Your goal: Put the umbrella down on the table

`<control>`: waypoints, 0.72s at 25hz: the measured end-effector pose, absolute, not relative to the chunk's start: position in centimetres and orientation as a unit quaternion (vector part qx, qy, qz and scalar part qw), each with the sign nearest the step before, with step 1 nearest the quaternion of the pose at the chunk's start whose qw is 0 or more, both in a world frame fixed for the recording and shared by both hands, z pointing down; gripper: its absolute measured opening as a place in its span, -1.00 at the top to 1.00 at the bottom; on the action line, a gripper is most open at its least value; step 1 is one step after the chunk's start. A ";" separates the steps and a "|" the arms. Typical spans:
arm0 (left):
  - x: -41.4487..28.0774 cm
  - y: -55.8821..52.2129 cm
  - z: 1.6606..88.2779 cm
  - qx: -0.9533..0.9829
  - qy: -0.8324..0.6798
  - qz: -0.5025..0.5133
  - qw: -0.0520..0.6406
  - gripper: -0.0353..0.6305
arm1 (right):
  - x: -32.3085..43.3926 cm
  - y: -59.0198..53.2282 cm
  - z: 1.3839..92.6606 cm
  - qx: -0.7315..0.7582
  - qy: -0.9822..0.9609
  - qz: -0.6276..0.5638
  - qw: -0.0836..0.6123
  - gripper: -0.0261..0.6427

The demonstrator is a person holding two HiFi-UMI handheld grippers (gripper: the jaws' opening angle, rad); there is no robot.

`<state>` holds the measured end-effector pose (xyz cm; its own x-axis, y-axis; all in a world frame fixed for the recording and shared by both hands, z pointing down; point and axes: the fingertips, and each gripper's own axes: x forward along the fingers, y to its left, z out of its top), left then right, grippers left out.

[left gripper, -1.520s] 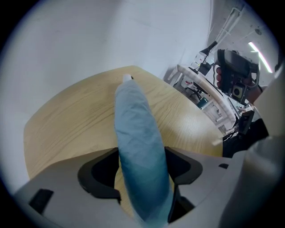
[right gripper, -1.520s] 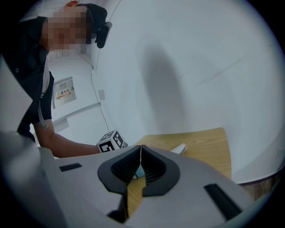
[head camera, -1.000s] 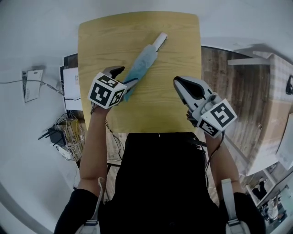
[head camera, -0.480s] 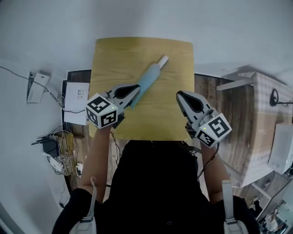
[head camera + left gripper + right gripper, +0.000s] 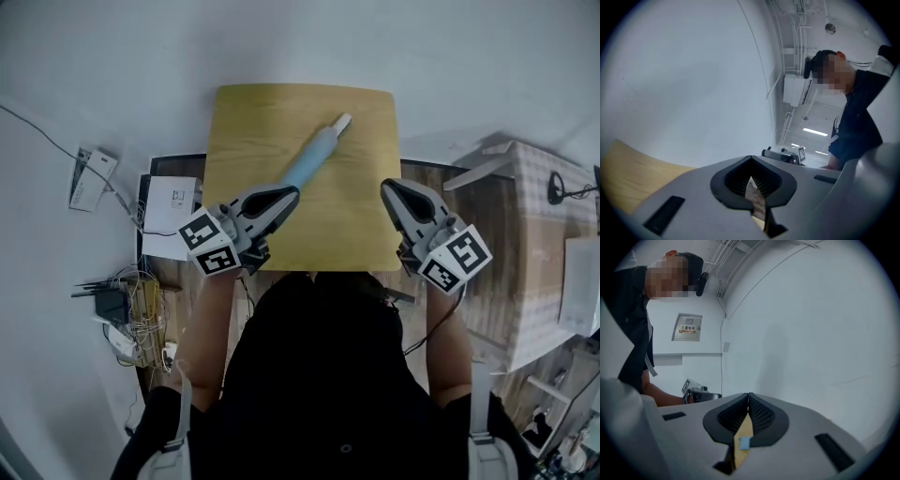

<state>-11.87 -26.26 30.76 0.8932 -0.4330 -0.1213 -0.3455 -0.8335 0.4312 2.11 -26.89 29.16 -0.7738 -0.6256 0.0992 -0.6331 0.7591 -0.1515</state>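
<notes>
Two grippers, left gripper (image 5: 291,193) and right gripper (image 5: 387,187), have jaws pressed together, empty. The umbrella (image 5: 314,157) lies flat on the desk (image 5: 244,122), upper centre of frame, untouched; task judged complete

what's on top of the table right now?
Visible: one folded blue umbrella, lying diagonally on the wooden table, white end toward the far right. Its near tip is covered by the left tool; the right tool and the person cover parts of the near edge.
</notes>
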 end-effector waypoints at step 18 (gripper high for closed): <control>-11.9 -12.5 25.3 0.941 -0.232 -0.205 0.136 0.86 | 4.7 -15.1 29.1 0.283 -0.955 0.089 0.009 0.87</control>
<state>-11.91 -12.52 25.26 0.8077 -0.4931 -0.3231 -0.3818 -0.8552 0.3506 4.68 -15.08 29.07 -0.8391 -0.5396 0.0686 -0.5430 0.8233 -0.1656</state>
